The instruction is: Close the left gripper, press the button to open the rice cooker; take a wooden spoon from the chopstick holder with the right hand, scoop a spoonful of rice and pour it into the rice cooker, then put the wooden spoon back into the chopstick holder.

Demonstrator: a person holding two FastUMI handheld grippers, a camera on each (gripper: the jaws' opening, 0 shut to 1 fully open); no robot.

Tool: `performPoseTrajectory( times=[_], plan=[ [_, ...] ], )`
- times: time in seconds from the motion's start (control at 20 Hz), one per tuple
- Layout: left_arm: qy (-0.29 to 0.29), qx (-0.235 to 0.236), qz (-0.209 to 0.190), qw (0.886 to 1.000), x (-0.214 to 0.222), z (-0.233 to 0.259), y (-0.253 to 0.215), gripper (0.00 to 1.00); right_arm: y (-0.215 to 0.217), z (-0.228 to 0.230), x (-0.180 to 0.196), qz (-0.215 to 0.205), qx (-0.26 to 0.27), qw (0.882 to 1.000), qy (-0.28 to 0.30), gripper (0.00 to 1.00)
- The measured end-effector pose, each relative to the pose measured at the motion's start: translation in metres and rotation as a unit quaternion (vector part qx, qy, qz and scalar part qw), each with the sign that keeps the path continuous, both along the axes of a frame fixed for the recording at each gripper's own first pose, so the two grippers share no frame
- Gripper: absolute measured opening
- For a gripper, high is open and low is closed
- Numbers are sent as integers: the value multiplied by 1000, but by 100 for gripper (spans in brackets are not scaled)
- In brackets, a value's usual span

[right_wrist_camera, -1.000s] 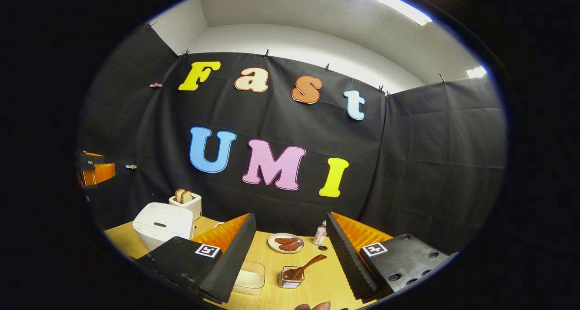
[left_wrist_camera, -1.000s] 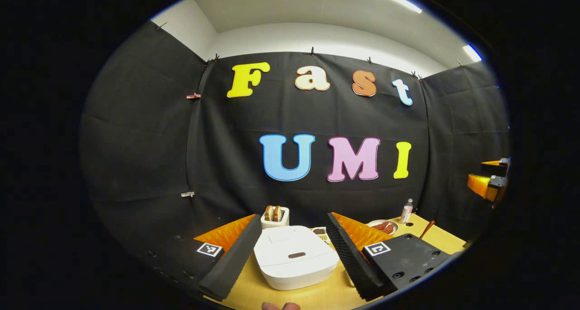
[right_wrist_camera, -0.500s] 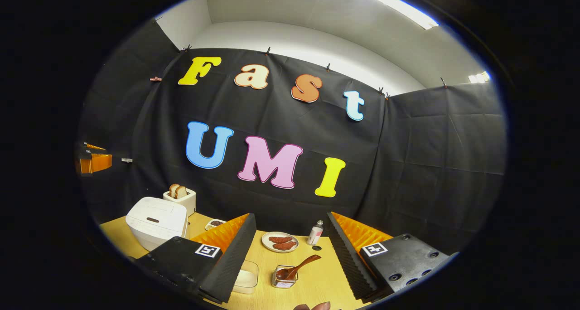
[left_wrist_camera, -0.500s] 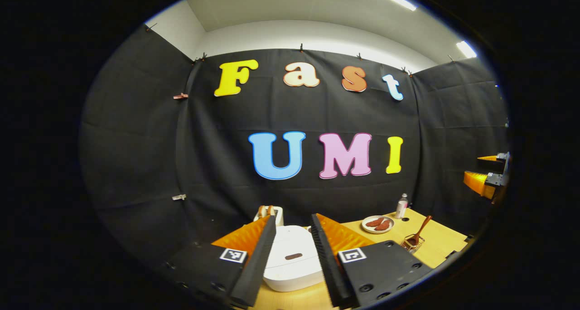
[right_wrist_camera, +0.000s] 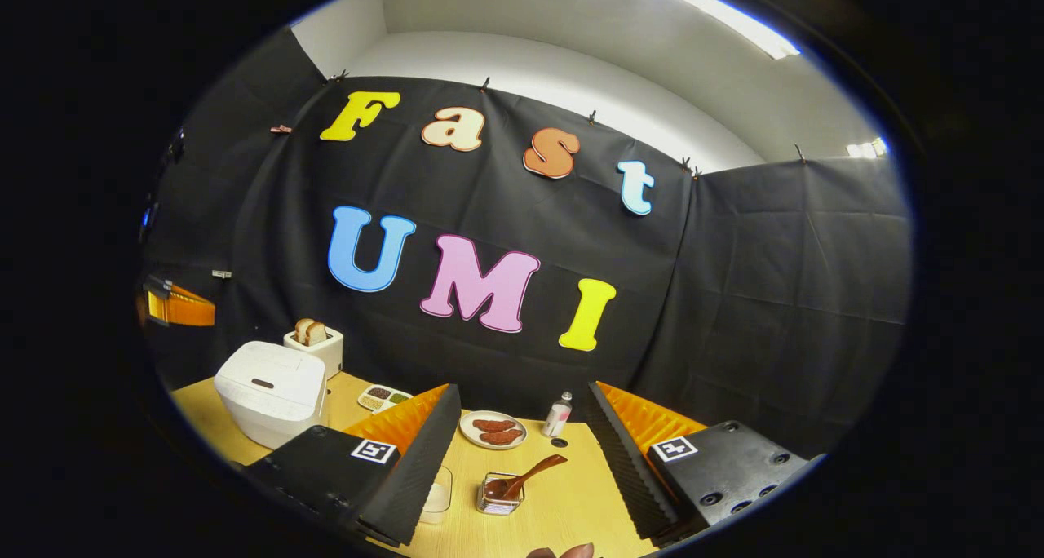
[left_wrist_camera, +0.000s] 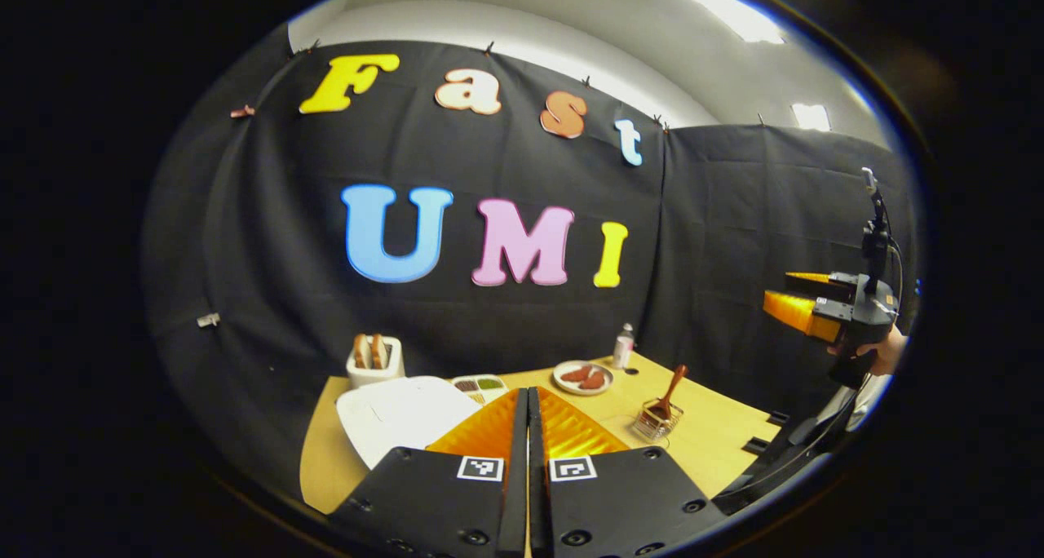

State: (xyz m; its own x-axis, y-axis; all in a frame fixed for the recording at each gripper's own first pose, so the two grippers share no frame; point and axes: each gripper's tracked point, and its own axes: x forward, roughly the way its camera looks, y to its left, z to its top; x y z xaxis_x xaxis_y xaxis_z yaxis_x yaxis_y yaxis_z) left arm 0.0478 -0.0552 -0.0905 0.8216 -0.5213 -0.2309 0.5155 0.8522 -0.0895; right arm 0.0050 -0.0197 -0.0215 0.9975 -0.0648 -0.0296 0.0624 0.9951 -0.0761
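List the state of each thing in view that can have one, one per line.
Left tongs: shut, empty.
Right tongs: open, empty.
Rice cooker: lid closed.
Wooden spoon: standing tilted in the holder.
Toaster: bread slices sticking up.
Plate: holding brown food.
Bottle: upright.

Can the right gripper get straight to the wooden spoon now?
Probably yes: the right gripper is open, the wooden spoon stands in the chopstick holder between its fingers, nothing in between.

Left gripper (left_wrist_camera: 528,427), lower centre, fingers pressed together; right gripper (right_wrist_camera: 522,452), low in frame, fingers spread wide, gripping nothing.
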Motion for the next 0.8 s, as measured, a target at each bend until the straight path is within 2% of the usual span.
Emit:
performPoseTrajectory(
  times=[0.1,0.3,0.6,0.8],
  plan=[
    [45,6,4,999,22,-29,17,6,-2,-4,0,-3,4,1000,4,97],
    [90,24,50,994,67,-63,56,6,-9,-12,-1,-8,3,1000,12,97],
    [175,51,37,983,105,-121,56,7,-17,-19,-2,-18,10,1000,19,97],
    [188,77,40,978,122,-141,52,6,-23,-26,-5,-23,6,999,28,97]
  ],
)
